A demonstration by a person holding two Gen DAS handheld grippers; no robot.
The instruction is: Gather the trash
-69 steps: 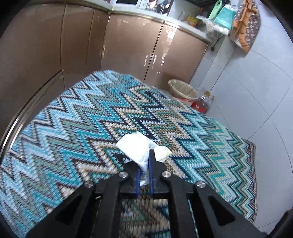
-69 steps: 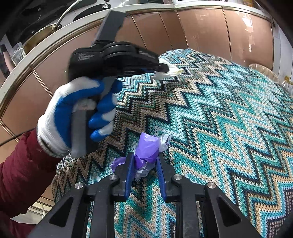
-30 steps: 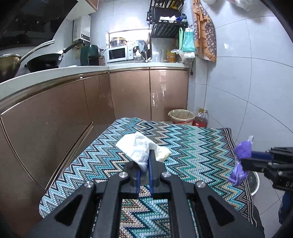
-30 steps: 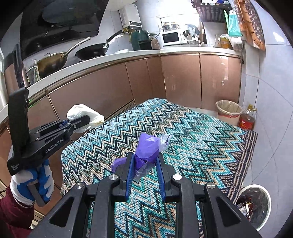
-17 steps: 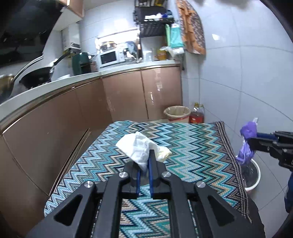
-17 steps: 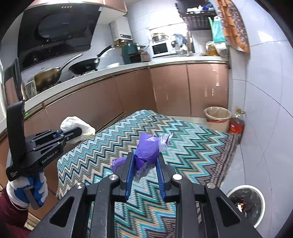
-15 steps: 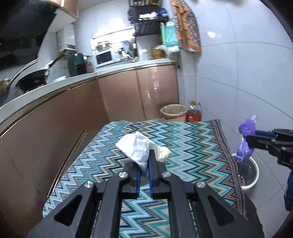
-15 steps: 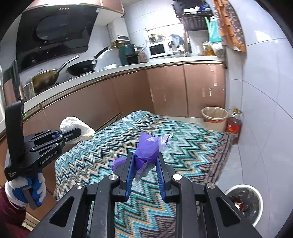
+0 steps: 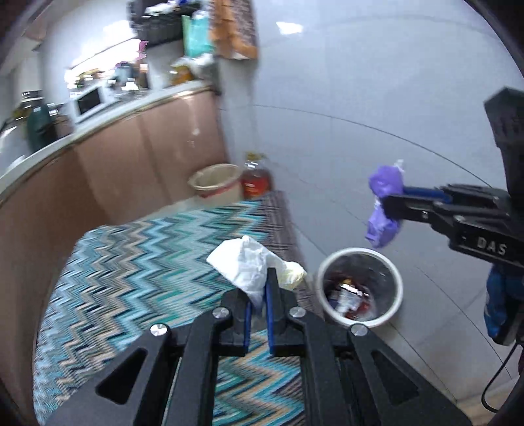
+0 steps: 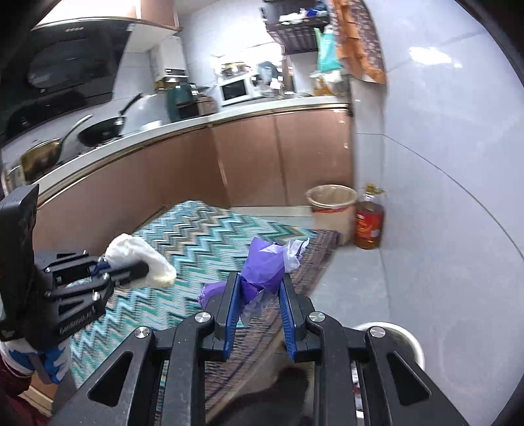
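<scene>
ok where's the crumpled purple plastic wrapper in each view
Left wrist view: the crumpled purple plastic wrapper is at right, mid-height, pinched in the right gripper, above the white round trash bin.
Right wrist view: the wrapper is at centre, between that gripper's blue pads.
Shared landmark: the beige lined bin beside the orange oil bottle.

Both fisheye views bend straight lines hard toward dark, vignetted corners. The kitchen is evenly and brightly lit; white glare spots sit high on the glossy wall tiles (image 9: pixel 288 28), and the cabinet doors (image 10: pixel 249 157) carry soft reflections. The left wrist view is smeared by motion blur, worst across the zigzag rug (image 9: pixel 137 262) and worktop (image 9: pixel 108 108); the right wrist view is sharper.
</scene>
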